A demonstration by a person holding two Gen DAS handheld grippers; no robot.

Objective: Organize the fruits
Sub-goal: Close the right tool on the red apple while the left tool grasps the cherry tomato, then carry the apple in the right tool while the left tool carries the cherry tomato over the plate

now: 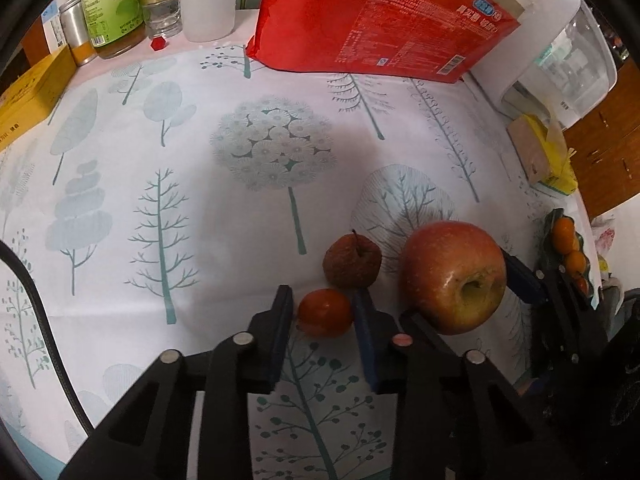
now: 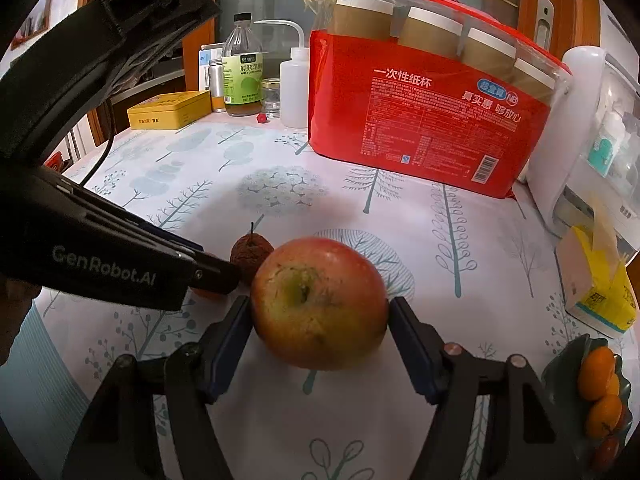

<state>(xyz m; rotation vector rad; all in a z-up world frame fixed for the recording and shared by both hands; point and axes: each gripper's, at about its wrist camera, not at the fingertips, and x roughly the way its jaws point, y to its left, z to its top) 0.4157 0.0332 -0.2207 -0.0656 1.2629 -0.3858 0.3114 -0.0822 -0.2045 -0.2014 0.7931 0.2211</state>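
My left gripper (image 1: 323, 306) points steeply down at the tree-print cloth and is shut on a small orange-red fruit (image 1: 325, 313), its blue pads on either side. Just beyond it lies a wrinkled brown little apple (image 1: 352, 261) (image 2: 250, 254), free on the cloth. A large red-yellow apple (image 1: 454, 276) (image 2: 320, 304) sits to its right, with my right gripper (image 2: 320, 312) (image 1: 464, 294) shut on its flanks. In the right wrist view the left gripper (image 2: 224, 276) comes in from the left and hides most of the small fruit. A dark green dish (image 2: 560, 360) (image 1: 554, 216) at the right edge holds several orange fruits (image 2: 596, 368).
A red bag of paper cups (image 2: 432, 120) (image 1: 380, 20) stands at the back. Bottles and a jar (image 2: 244, 76), a white squeeze bottle (image 2: 294, 88) and a yellow tin (image 2: 172, 110) line the back left. A white appliance (image 2: 592, 128) and a yellow tissue pack (image 2: 600, 284) stand on the right.
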